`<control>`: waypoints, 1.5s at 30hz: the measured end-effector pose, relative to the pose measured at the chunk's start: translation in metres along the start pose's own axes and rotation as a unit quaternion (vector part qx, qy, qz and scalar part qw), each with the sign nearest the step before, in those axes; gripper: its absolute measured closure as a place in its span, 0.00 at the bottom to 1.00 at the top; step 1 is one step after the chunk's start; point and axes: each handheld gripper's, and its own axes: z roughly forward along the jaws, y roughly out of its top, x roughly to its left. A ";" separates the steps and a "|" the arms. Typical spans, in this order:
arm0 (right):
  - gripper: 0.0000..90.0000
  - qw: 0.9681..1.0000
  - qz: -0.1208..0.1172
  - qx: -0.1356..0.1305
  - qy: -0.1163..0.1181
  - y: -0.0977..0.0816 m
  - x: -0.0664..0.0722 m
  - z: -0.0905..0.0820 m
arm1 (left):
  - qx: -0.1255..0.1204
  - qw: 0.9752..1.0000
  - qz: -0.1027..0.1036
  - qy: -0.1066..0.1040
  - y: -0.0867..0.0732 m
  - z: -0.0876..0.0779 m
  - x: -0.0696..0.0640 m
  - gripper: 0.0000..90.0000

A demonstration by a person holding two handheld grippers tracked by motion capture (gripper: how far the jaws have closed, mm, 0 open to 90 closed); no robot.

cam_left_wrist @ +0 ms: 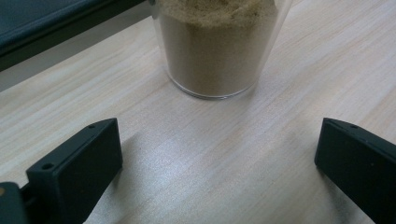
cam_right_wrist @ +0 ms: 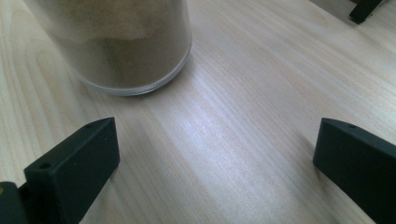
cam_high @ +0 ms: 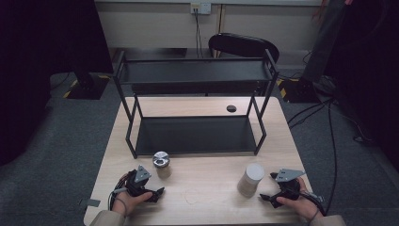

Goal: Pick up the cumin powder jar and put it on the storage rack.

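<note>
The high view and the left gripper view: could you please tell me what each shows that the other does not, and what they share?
High view alone: the black two-tier rack, the white-lidded jar, the right gripper and both hands.
Left gripper view alone: the fine brown powder close up through the clear wall, and the wide gap between the jaws, nothing in it.
Shared: the wooden table, the silver-lidded jar and the open left gripper just short of that jar.
</note>
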 end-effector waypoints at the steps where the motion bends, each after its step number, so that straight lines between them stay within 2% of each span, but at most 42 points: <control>1: 0.00 1.000 0.000 0.000 0.000 0.000 0.000 0.000 | 0.000 1.000 0.000 0.000 0.000 0.000 0.000 0.00; 14: 0.00 1.000 0.000 0.000 0.000 0.000 0.000 0.000 | 0.006 1.000 -0.005 0.005 0.003 0.000 -0.002 0.00; 15: 0.00 1.000 0.000 0.000 0.000 0.000 0.000 0.000 | 0.004 1.000 -0.014 0.001 0.004 -0.001 0.000 0.00; 18: 0.00 1.000 0.000 0.000 0.000 0.000 0.000 0.000 | -0.001 1.000 -0.021 -0.007 0.003 -0.001 0.001 0.01; 21: 0.00 1.000 0.000 0.000 0.000 0.000 0.000 0.000 | -0.006 1.000 -0.014 -0.004 0.005 -0.003 0.000 0.01; 25: 0.00 1.000 0.000 0.000 0.000 0.000 0.000 0.000 | -0.018 1.000 -0.021 -0.003 0.007 -0.005 0.000 0.01; 27: 0.00 1.000 0.000 0.000 0.000 0.000 0.000 0.000 | -0.020 0.999 -0.031 0.005 0.009 -0.003 -0.003 0.01; 29: 0.00 1.000 0.000 0.000 0.000 0.000 0.000 0.000 | -0.021 0.999 -0.032 0.002 0.010 -0.001 -0.002 0.01; 32: 0.00 1.000 0.000 0.000 -0.001 0.000 0.000 0.000 | -0.039 0.998 -0.039 0.002 0.011 0.002 -0.004 0.01; 35: 0.00 1.000 0.001 0.000 -0.001 0.000 0.000 0.000 | -0.040 0.999 -0.030 0.010 0.017 0.007 -0.008 0.01; 40: 0.00 1.000 0.001 0.000 -0.001 0.000 0.001 0.000 | -0.045 0.998 -0.039 0.023 0.025 0.015 -0.011 0.01; 44: 0.00 1.000 0.001 0.000 -0.001 0.000 0.001 0.000 | -0.039 0.998 -0.039 0.019 0.030 0.019 -0.010 0.04; 45: 0.00 1.000 0.001 0.000 -0.001 0.000 0.001 0.000 | -0.039 0.998 -0.045 0.019 0.030 0.020 -0.012 0.06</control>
